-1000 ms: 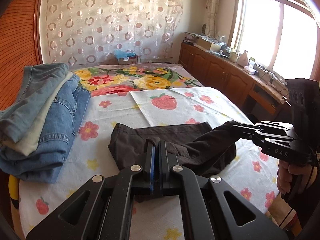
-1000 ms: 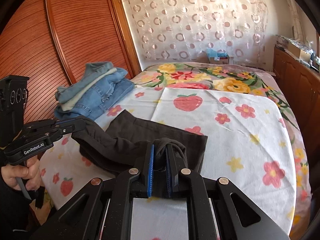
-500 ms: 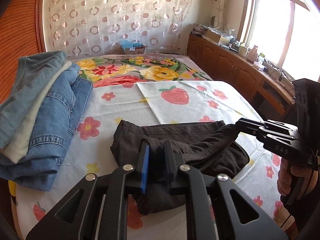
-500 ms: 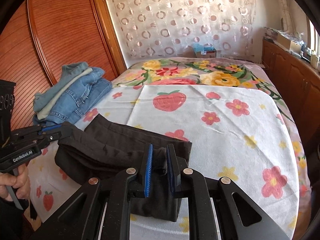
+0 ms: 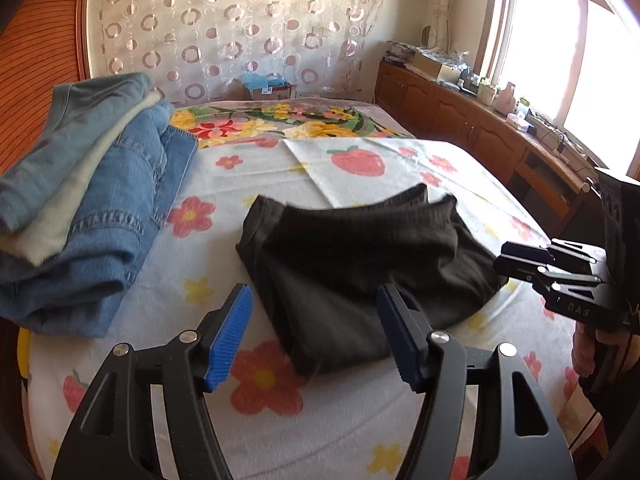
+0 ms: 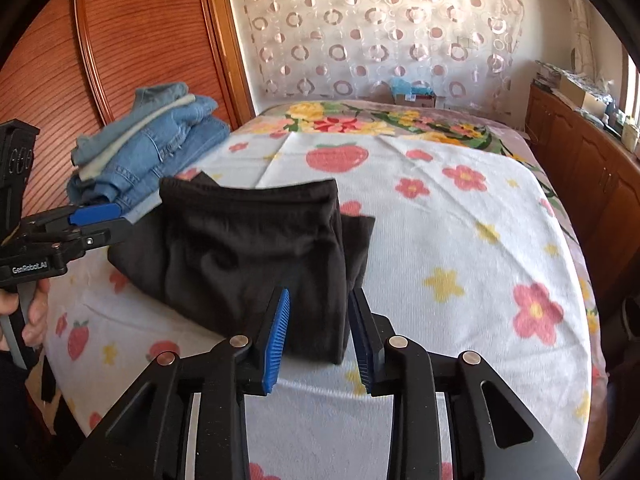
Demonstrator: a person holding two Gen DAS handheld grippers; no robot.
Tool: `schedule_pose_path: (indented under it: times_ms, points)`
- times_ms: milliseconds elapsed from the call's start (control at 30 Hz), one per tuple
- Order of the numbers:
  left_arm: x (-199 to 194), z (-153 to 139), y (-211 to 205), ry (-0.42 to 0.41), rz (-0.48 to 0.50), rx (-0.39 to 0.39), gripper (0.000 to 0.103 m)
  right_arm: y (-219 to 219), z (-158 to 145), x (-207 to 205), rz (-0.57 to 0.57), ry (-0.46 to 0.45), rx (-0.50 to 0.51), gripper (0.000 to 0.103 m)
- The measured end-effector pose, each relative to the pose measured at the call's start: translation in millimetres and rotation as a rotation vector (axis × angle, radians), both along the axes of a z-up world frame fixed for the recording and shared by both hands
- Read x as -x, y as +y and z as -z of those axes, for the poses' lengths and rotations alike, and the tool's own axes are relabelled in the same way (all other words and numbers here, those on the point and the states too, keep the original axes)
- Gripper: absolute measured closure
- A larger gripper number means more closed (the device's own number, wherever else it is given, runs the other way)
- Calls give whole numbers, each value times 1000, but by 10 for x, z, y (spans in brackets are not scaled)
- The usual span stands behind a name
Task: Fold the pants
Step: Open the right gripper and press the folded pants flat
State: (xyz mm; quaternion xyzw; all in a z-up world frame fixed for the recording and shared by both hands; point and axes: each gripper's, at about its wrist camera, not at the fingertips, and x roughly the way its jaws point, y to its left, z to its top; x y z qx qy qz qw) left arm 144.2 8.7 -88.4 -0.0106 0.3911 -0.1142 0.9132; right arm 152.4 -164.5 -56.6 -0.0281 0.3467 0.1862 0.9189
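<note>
The black pants point(image 5: 360, 256) lie folded into a thick bundle on the flowered bed sheet point(image 5: 360, 160). My left gripper point(image 5: 314, 300) has its jaws wide and still opening, with the near corner of the pants lying loose between the blue pads. My right gripper point(image 6: 320, 296) is also opening. The folded edge of the pants point(image 6: 256, 248) sits between its pads, and they do not press on it. Each gripper shows in the other's view: the right gripper point(image 5: 502, 266) at the pants' right end, the left gripper point(image 6: 116, 226) at their left end.
A stack of folded blue jeans point(image 5: 92, 208) sits at the left edge of the bed, close to the pants. A wooden wardrobe point(image 6: 140, 40) stands behind it. Low cabinets point(image 5: 460, 112) run along the right under the window. A cardboard box point(image 5: 266, 88) is at the far end.
Both grippers were shut on the lifted pants. They sank to the bed and opened, and the pants now lie let go on the sheet.
</note>
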Motion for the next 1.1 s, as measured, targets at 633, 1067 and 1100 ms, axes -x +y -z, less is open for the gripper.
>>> schedule_pose_path:
  times_ms: [633,1067,1100]
  points:
    - [0,269,-61,55,57,22,84,-39,120,-156,-17,78,-15,78]
    - [559,0,-52,-15,84,46,90,-194,-16,427,-67,20,-54,95]
    - [610,11,-70,-15,88,41,90,-207,-10,496,-70,22,-51,95]
